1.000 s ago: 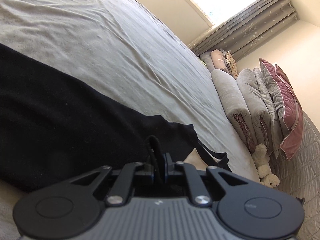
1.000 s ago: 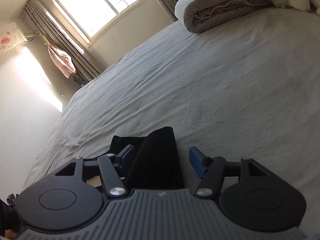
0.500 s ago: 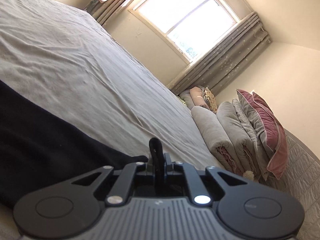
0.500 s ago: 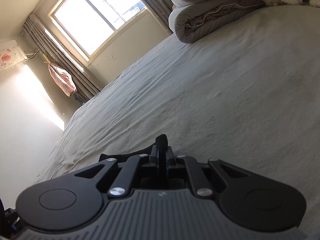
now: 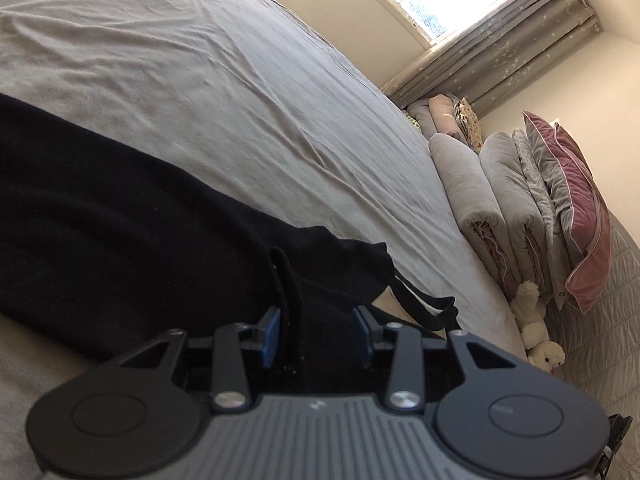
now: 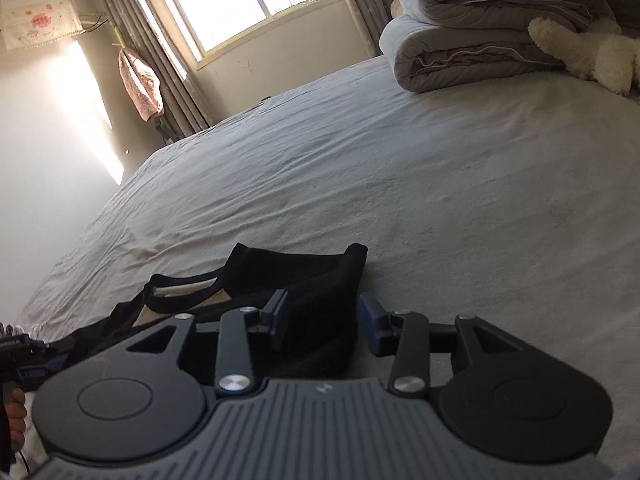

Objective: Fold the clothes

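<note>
**Releasing the black garment on the bed**

Pointing down toward the grey bed sheet [image 6: 440,184], both grippers are opening. The left gripper [image 5: 318,330] and the right gripper [image 6: 326,320] each straddle slack black garment [image 5: 120,232] fabric lying on the sheet. Only the right view shows a hand [image 6: 14,420] at its left edge.
</note>
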Tool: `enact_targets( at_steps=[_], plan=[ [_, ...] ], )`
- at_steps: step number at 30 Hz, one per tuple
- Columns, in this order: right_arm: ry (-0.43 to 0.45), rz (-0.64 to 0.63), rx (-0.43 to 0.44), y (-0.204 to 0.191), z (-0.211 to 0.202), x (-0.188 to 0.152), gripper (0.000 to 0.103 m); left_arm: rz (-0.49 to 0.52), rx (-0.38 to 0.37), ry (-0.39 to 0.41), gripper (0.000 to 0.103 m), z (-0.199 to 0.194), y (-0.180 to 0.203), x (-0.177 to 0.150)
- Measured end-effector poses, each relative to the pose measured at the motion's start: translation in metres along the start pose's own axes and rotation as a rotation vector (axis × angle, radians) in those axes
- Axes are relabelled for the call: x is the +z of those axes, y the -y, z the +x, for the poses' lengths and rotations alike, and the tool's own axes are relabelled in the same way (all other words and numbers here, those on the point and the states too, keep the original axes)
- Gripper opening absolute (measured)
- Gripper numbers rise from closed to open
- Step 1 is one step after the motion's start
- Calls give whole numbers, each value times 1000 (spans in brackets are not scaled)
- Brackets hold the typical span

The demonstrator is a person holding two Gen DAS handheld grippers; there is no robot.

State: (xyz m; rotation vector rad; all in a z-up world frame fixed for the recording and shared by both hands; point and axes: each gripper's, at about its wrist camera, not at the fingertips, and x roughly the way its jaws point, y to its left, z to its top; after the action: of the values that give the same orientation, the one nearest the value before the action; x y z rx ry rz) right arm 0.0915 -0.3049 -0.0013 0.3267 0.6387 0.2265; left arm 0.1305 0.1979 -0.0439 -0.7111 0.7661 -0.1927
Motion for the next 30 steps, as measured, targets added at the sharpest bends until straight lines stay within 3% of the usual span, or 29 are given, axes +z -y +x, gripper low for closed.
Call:
enact_targets(
  at_steps=[9,11,15,19,20,22,27,30],
  plan=[
    [-51,-306,-40,-39,-12,-46,50,58,103,-7,36,-8,11,-14],
    [-32,-357,-70,-44,-7,-55,50,84,129,13,29,-6,14,-17],
    [26,-403,-170,-46,8,-65,49,125,122,35,28,5,17,-16],
    [64,-475,-222,-45,10,-64,14,105,114,62,28,16,11,-13],
    [74,-483,-242,-44,7,-62,11,105,118,82,24,16,9,-14],
    [73,-525,-310,-42,3,-60,8,124,156,109,4,16,9,-16],
    [-11,-690,-373,-41,16,-76,7,139,178,82,6,17,7,-13],
    [-20,-669,-346,-40,9,-70,8,120,135,57,10,15,2,-7]
  ],
)
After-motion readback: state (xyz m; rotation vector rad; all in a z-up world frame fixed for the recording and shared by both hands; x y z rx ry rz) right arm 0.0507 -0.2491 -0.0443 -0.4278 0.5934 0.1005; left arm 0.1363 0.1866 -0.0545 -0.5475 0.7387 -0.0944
